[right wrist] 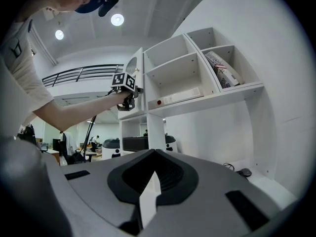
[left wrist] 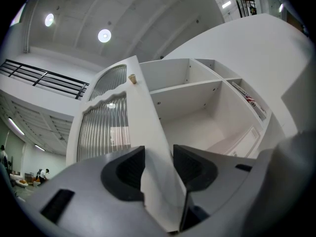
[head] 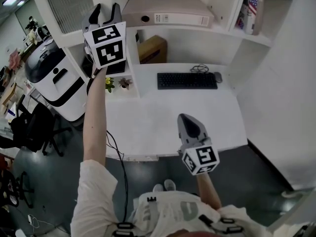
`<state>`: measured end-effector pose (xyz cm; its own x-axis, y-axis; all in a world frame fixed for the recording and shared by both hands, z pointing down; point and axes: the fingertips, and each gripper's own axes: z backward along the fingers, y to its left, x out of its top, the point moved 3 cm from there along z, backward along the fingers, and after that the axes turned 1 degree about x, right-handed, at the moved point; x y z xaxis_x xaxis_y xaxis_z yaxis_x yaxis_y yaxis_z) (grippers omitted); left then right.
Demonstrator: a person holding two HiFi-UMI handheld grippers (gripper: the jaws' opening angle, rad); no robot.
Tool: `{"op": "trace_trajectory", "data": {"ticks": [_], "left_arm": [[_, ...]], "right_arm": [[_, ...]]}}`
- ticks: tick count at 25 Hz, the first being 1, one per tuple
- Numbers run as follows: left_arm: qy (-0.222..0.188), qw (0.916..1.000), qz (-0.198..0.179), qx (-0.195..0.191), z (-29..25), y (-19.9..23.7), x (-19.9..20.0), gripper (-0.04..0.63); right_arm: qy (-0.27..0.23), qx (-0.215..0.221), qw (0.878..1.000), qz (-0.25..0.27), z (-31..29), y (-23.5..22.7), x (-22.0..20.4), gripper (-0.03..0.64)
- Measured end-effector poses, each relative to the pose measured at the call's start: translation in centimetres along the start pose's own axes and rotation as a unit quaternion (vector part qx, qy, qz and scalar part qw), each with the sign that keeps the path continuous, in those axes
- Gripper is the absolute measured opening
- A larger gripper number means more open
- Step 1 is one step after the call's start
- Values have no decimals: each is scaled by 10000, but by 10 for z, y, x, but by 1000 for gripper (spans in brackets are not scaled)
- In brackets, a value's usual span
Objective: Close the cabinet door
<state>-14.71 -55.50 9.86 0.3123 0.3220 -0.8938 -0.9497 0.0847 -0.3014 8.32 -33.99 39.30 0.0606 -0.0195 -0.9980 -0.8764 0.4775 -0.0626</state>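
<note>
At upper left, the left tongs (head: 105, 11) are clamped on the free edge of the cabinet door (left wrist: 106, 127), a white frame with ribbed glass. The door stands swung out with the shelves (left wrist: 190, 100) beside it exposed, so the closing push is not yet done. At lower right, the right tongs (head: 187, 120), closed and empty, hover above the white counter (head: 148, 127).

Head cam sits up high, looking steeply down on the white counter (head: 163, 127), so everything's seen from above. The left claw (left wrist: 158, 149) cam is jammed right up against the white cabinet door with ribbed glass (left wrist: 106, 117) and tilted upward. The right claw (right wrist: 154, 154) cam sits farther back, looking level. All three share the white open shelf unit (right wrist: 180, 63).
</note>
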Motion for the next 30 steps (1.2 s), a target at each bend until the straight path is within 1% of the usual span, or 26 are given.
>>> {"op": "trace_trajectory", "data": {"ticks": [11, 16, 20, 30], "left_arm": [[25, 10000, -15, 5, -16, -2, -5, 178], [-41, 10000, -3, 50, -23, -4, -8, 176], [25, 10000, -35, 28, -28, -4, -9, 175], [12, 10000, 58, 12, -38, -6, -12, 172]], "right_arm": [[31, -52, 10000, -21, -9, -10, -2, 3], [48, -59, 10000, -26, -13, -15, -4, 3], [43, -62, 10000, -27, -16, -17, -3, 3], [66, -97, 9999, -26, -21, -20, -3, 3]]}}
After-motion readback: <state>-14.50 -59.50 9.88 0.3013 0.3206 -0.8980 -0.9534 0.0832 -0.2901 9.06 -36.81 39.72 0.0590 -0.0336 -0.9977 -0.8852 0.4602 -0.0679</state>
